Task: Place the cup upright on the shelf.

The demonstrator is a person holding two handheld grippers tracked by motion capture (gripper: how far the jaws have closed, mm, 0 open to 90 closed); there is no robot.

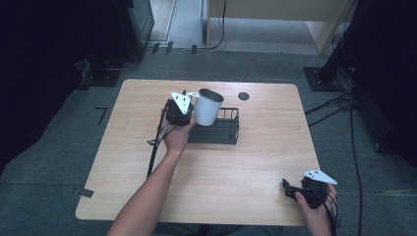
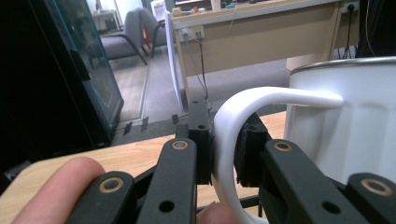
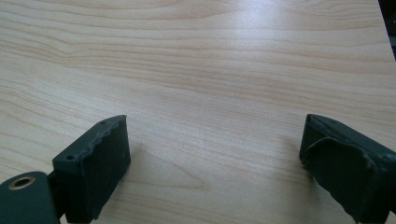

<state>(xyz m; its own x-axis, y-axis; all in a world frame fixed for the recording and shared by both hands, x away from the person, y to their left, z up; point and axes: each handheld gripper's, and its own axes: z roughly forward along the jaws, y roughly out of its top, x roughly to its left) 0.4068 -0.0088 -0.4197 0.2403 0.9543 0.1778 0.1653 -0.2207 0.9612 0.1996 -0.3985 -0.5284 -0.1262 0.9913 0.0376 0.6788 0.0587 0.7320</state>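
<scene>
A white mug (image 1: 208,106) hangs tilted over the left end of a black wire basket (image 1: 227,129) at mid-table. My left gripper (image 1: 189,104) holds it by the handle. In the left gripper view the jaws pinch the white handle (image 2: 225,140) of the mug (image 2: 345,121) from both sides, and my left gripper (image 2: 225,140) is shut on it. My right gripper (image 1: 290,189) rests low near the table's front right corner. In the right gripper view my right gripper (image 3: 215,158) stands open, with bare wood between the pads.
The wooden table (image 1: 211,162) has a dark round cable hole (image 1: 243,96) behind the basket. A black cable (image 1: 155,147) trails from the left gripper across the table. Desks and cables stand beyond the far edge.
</scene>
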